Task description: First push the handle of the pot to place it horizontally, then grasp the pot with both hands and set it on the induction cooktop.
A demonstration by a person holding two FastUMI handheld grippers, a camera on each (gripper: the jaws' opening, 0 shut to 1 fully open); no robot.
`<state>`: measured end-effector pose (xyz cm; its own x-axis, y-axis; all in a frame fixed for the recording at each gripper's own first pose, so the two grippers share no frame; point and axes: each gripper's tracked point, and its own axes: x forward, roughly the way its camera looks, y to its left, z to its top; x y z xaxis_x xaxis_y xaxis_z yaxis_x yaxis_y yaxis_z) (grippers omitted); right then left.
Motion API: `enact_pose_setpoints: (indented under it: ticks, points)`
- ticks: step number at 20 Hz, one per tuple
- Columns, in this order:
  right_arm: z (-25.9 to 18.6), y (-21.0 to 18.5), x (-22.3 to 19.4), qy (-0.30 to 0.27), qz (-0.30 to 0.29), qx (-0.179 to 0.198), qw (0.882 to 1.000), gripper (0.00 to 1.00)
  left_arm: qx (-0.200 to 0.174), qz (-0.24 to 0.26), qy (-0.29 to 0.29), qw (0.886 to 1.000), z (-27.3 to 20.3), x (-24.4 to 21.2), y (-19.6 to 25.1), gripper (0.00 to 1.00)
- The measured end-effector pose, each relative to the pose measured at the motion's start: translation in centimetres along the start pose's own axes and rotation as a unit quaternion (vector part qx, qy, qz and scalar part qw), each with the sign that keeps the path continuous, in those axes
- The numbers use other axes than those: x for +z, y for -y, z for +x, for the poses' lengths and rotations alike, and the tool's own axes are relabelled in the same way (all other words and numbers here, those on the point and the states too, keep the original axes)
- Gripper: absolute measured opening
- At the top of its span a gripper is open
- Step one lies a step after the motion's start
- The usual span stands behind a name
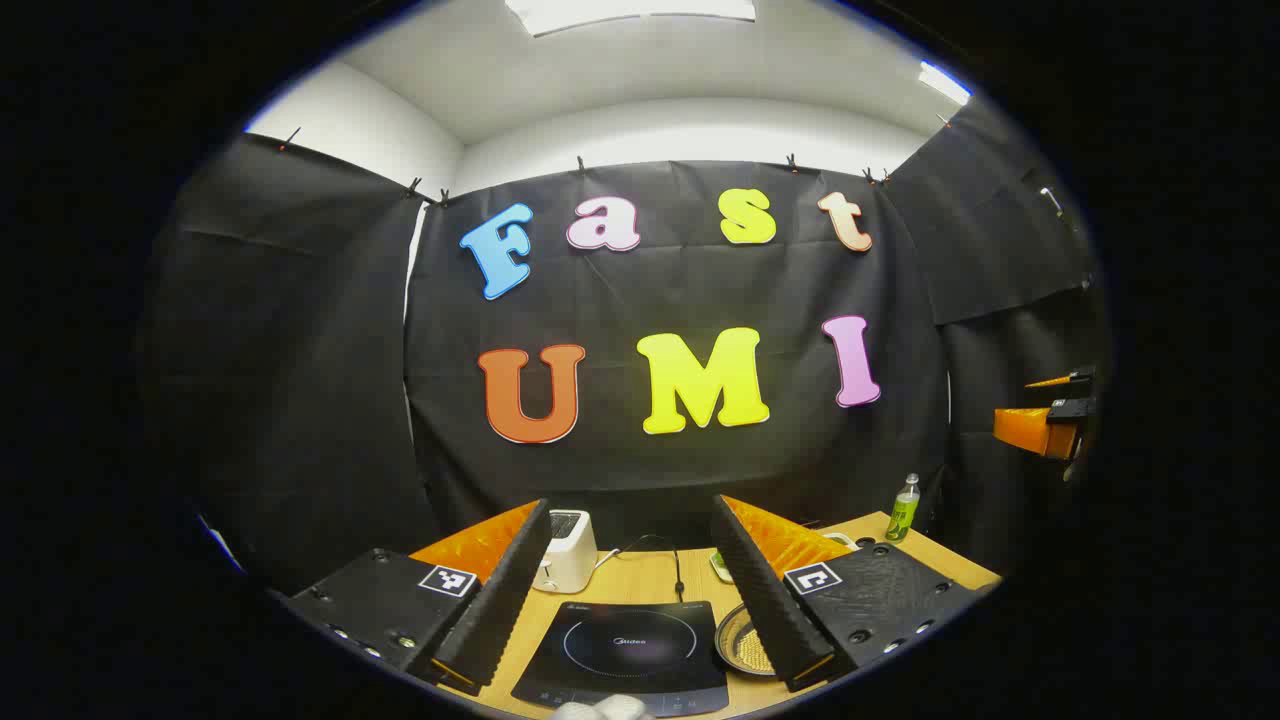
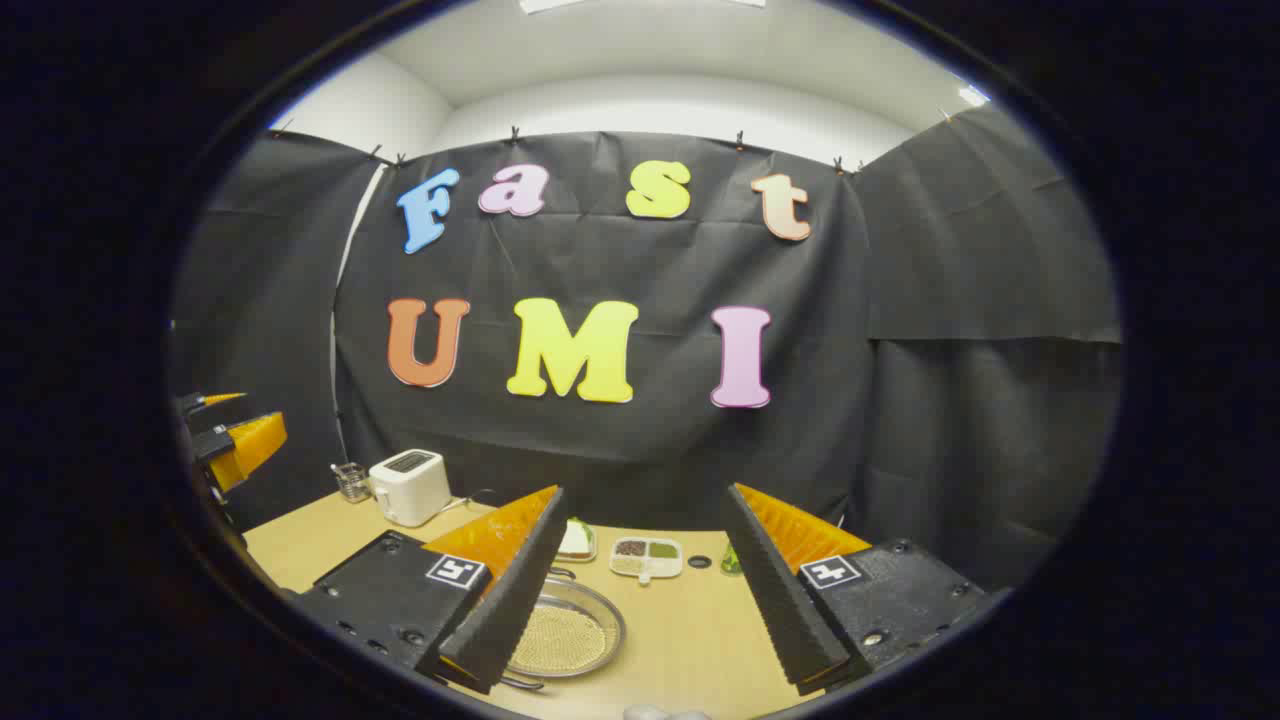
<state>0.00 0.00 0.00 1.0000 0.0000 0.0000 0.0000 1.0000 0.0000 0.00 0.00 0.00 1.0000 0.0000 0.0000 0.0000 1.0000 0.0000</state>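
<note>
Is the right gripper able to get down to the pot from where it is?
Probably yes. The right gripper is open above the table, the pot lies just beyond its left finger, and nothing sits between them.

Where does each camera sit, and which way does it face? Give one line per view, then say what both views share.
Left gripper view: rides on the left gripper, facing the induction cooktop and toaster; its open fingers show below.
Right gripper view: rides on the right gripper, facing the pot and divided dish; its open fingers show below.
Shared: wooden table, toaster, pot.
</note>
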Motion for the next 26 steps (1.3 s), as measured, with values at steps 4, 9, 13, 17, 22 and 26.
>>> enact_pose_setpoints:
  ticks: [4, 9, 13, 17, 22, 26]
  points:
    - [0.2, -0.6, 0.0, 0.001, -0.009, 0.001, 1.0, 0.99, 0.0, -0.001, 0.002, 1.0, -0.2, 0.0, -0.2, 0.96]
    - [0.4, -1.6, -0.2, -0.001, -0.015, 0.009, 1.0, 0.98, 0.002, 0.001, 0.001, 1.0, -0.5, -0.2, -0.7, 0.96]
    - [0.8, -2.5, -0.6, -0.004, -0.015, 0.016, 1.0, 0.98, 0.005, 0.003, -0.001, 1.0, -0.6, -0.6, -1.1, 0.96]
    - [1.4, -4.1, -1.3, -0.015, -0.014, 0.034, 0.999, 0.99, 0.011, 0.003, -0.005, 1.0, -0.8, -1.1, -1.7, 0.96]
    - [2.1, -6.4, -2.5, -0.035, -0.02, 0.06, 0.997, 0.97, 0.021, -0.001, -0.016, 1.0, -1.1, -2.5, -2.7, 0.96]
    - [2.6, -9.0, -4.6, -0.065, -0.022, 0.09, 0.994, 0.88, 0.03, 0.004, -0.022, 0.999, -1.6, -3.2, -3.5, 0.96]
